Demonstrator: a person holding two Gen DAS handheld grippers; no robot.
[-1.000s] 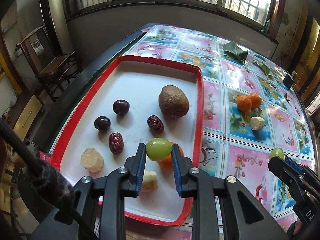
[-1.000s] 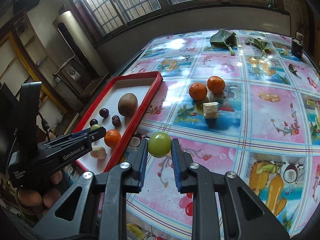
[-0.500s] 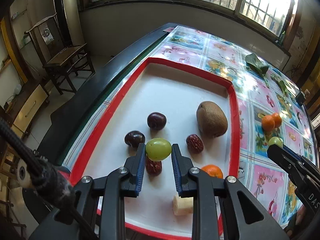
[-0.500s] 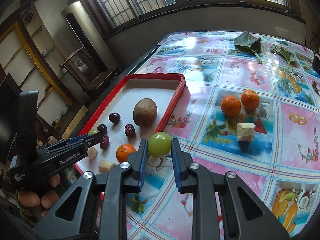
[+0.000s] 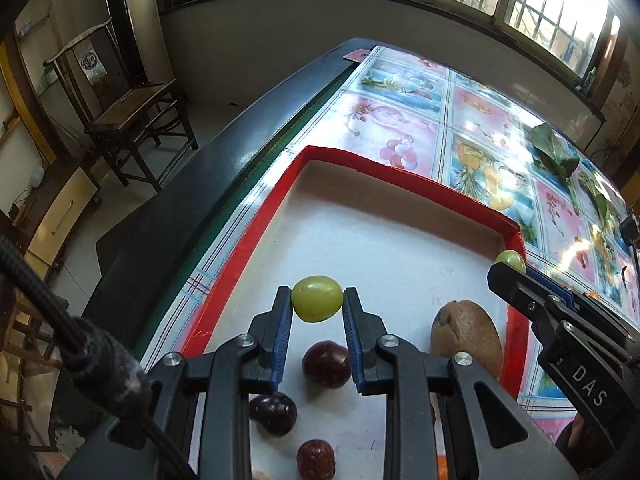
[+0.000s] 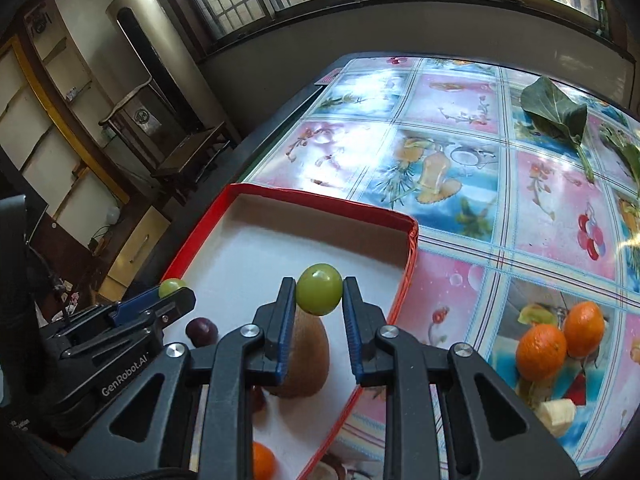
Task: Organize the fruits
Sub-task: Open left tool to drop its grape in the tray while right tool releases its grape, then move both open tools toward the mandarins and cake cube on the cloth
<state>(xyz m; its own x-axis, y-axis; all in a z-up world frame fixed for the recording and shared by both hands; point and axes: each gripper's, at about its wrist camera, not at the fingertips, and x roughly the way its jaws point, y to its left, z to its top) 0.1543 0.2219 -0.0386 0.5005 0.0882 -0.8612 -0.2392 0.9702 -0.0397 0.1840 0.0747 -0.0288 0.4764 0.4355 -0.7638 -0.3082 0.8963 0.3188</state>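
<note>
The left gripper (image 5: 317, 300) has its fingers (image 5: 282, 320) closed to a narrow gap on a green grape (image 5: 317, 298), held above the white floor of the red tray (image 5: 256, 236) near its left rim. The right gripper (image 6: 319, 292) pinches a second grape (image 6: 319, 289) the same way (over the tray's right side, above the kiwi (image 6: 308, 360)). Dark dates (image 5: 326, 364) lie below the left fingers. Two oranges (image 6: 560, 344) sit on the worktop (image 6: 460, 152) beyond the tray's right rim.

Kiwi (image 5: 468, 338) lies in the tray (image 5: 248, 240) (cherries (image 5: 326, 364) to its left).
</note>
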